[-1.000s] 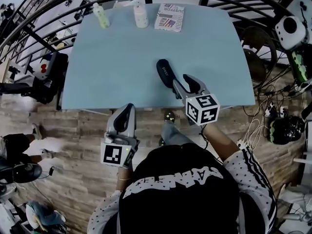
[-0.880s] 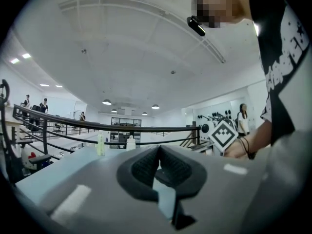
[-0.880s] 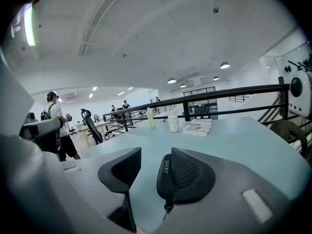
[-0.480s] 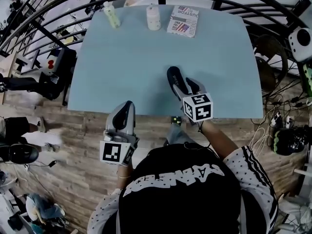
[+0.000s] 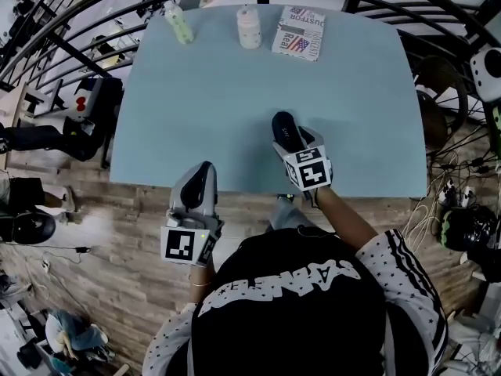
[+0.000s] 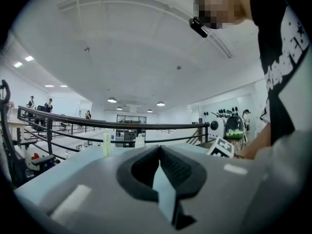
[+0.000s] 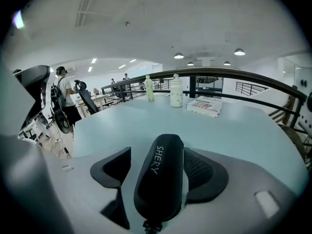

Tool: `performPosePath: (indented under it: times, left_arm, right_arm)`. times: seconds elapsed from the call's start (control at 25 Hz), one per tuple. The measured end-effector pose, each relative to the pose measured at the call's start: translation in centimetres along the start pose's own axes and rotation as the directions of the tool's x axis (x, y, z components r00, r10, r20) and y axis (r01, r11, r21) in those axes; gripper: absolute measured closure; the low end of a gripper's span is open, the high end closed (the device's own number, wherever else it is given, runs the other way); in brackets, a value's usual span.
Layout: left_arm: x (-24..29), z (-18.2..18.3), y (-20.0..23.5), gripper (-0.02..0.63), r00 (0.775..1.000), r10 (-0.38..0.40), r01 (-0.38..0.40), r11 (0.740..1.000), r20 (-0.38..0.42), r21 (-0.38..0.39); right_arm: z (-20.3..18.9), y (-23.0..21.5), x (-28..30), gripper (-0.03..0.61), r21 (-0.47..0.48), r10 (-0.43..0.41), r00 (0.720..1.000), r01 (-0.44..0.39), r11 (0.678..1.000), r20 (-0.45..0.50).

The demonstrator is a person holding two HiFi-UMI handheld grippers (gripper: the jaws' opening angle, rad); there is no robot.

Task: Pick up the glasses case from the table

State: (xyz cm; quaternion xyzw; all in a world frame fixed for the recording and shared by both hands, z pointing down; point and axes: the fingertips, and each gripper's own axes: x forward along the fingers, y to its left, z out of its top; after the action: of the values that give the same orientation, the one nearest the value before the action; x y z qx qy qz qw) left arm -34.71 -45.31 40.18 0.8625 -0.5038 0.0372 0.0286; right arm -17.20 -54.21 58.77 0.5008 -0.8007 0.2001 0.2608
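Glasses case (image 5: 285, 126) lies on the table (image 5: 196, 92) near the front edge, right of centre. Its long axis runs straight away from the person, in line w/ the right gripper (image 5: 294, 144). That gripper's jaws have just been opening and stand wide w/ the case between them — left pad clearly off it, so no grip, I'd say. Left gripper (image 5: 201, 171) hangs off the table's front edge, jaws together, empty — right hand's far nearer.
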Motion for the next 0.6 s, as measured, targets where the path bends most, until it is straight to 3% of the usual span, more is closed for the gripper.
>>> performPosePath:
  times: [0.6]
  left_arm:
    - [0.0,-0.9,1.8,0.614,0.998,0.054,-0.055,0.998,-0.025,-0.015]
  right_arm:
    - [-2.4,-1.2,4.2,0.204,0.019,-0.05,0.991,0.053,0.998,-0.123]
